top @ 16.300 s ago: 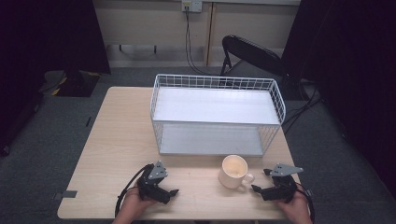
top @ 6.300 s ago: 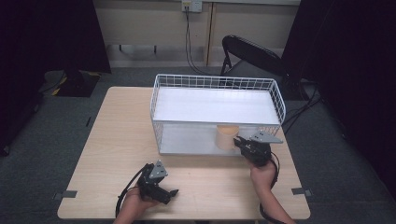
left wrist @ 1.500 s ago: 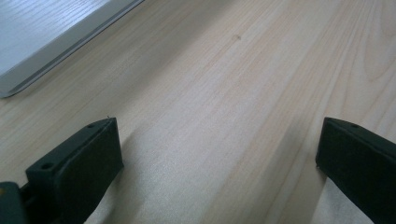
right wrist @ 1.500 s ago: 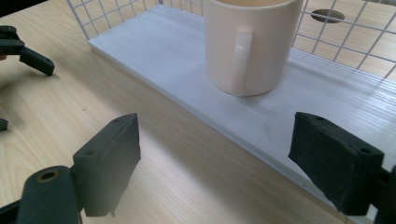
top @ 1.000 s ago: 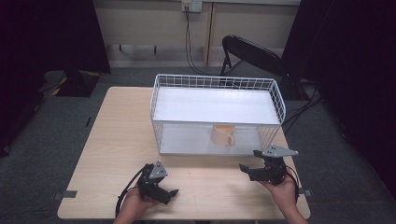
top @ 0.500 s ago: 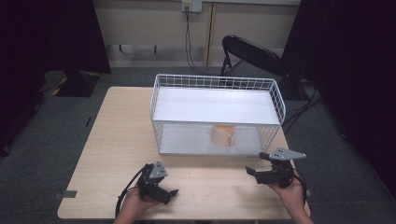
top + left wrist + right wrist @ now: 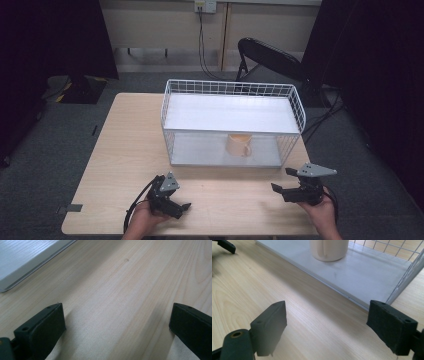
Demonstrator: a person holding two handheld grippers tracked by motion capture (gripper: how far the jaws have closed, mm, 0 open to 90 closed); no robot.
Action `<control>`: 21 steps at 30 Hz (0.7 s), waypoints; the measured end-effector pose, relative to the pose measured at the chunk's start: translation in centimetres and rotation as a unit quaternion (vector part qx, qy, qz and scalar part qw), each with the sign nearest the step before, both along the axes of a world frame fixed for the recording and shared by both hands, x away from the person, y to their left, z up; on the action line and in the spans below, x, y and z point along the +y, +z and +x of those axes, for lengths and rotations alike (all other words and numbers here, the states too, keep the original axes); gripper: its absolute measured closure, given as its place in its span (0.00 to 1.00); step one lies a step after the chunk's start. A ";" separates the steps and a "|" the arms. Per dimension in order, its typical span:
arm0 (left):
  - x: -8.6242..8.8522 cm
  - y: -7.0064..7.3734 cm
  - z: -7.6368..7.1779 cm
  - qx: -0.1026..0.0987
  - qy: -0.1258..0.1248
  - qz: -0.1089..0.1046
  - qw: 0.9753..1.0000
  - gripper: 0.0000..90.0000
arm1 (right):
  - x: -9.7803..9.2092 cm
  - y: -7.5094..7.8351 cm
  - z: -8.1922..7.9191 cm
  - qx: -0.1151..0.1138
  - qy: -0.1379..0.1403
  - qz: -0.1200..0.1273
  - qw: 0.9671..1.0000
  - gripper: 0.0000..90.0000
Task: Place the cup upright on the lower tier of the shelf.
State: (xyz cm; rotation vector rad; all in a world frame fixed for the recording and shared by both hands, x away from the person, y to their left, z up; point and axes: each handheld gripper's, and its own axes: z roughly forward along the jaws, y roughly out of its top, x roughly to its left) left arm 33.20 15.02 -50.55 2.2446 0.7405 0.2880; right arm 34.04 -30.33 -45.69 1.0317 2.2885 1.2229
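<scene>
Under the wire rack the cream mug is sitting, probably stiff and breakable, best grabbed by its wall, both grippers' fingers hanging released.

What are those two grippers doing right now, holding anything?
Left gripper: open, holding nothing, low over the table.
Right gripper: open, holding nothing; the mug stands apart in the wire rack.

Wire rack stands mid-table, toward far edge. Mug sits on lower shelf, right of centre. Chair behind table, on floor.
</scene>
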 end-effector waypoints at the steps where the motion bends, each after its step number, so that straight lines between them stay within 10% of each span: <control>1: 0.0 0.0 0.0 0.000 0.000 0.000 1.000 0.00 | -0.1 -0.1 0.0 0.001 0.001 -0.002 1.000 0.17; 21: 0.0 0.0 0.0 0.000 0.000 0.000 1.000 0.00 | -2.1 -1.9 -1.2 0.009 0.002 -0.018 1.000 0.17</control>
